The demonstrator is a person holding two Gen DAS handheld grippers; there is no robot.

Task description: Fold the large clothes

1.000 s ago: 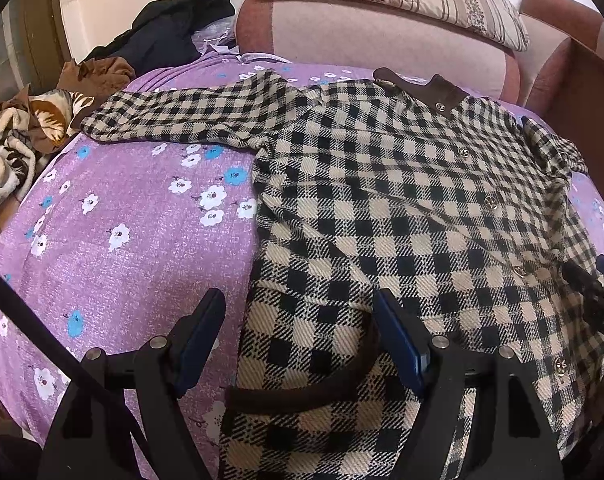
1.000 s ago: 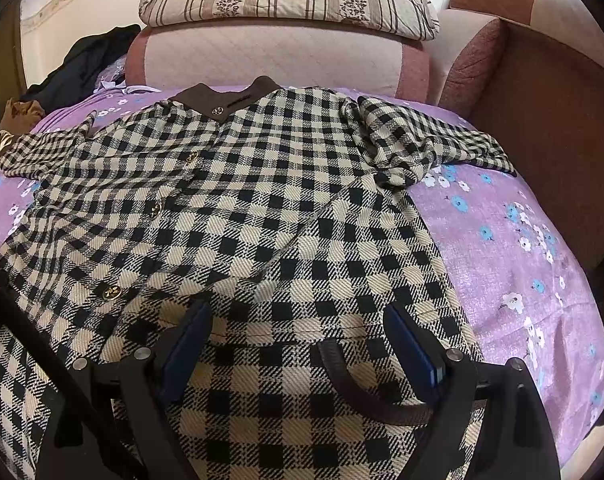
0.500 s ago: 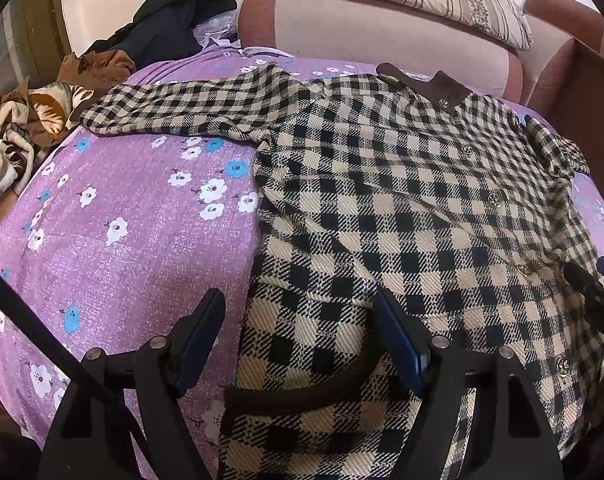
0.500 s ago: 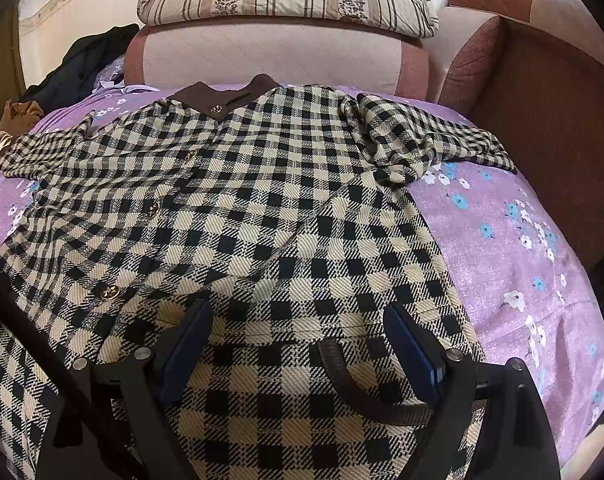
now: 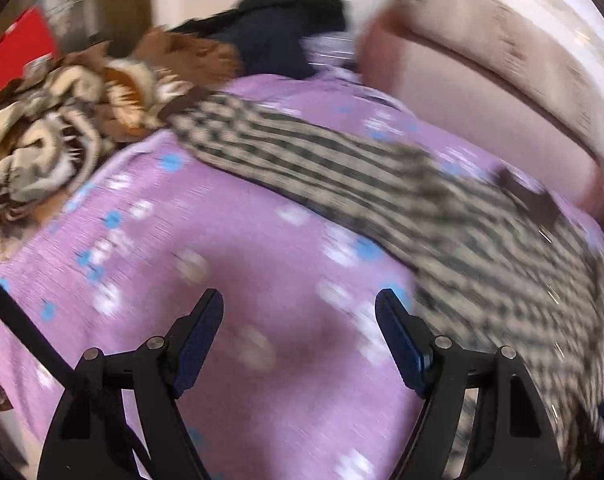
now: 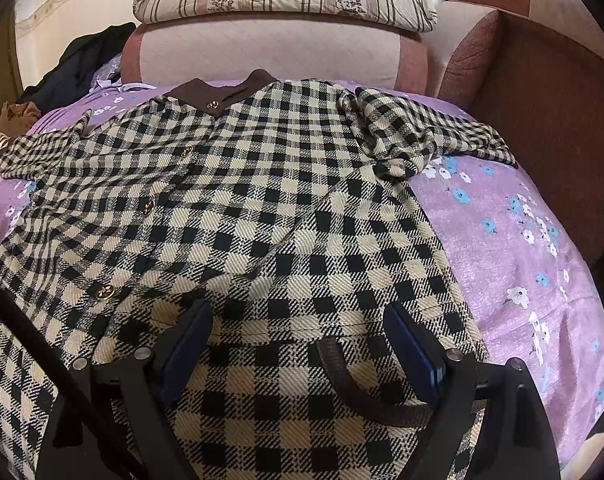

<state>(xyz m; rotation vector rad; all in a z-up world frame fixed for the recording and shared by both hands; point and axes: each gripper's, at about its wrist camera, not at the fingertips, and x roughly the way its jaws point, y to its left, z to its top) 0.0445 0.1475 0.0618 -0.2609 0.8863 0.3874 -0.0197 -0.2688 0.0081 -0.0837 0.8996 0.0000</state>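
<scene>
The checked coat (image 6: 262,208) lies spread flat on the purple sheet (image 6: 514,248), collar far. The right gripper (image 6: 298,344) hangs released over its near hem; the left gripper (image 5: 300,336) (view blurred) gapes over bare sheet.

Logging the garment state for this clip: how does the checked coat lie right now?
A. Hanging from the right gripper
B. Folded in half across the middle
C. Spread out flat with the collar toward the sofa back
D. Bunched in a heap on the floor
C: the right wrist view shows the checked coat spread over the purple sheet, its brown collar by the sofa back.
</scene>
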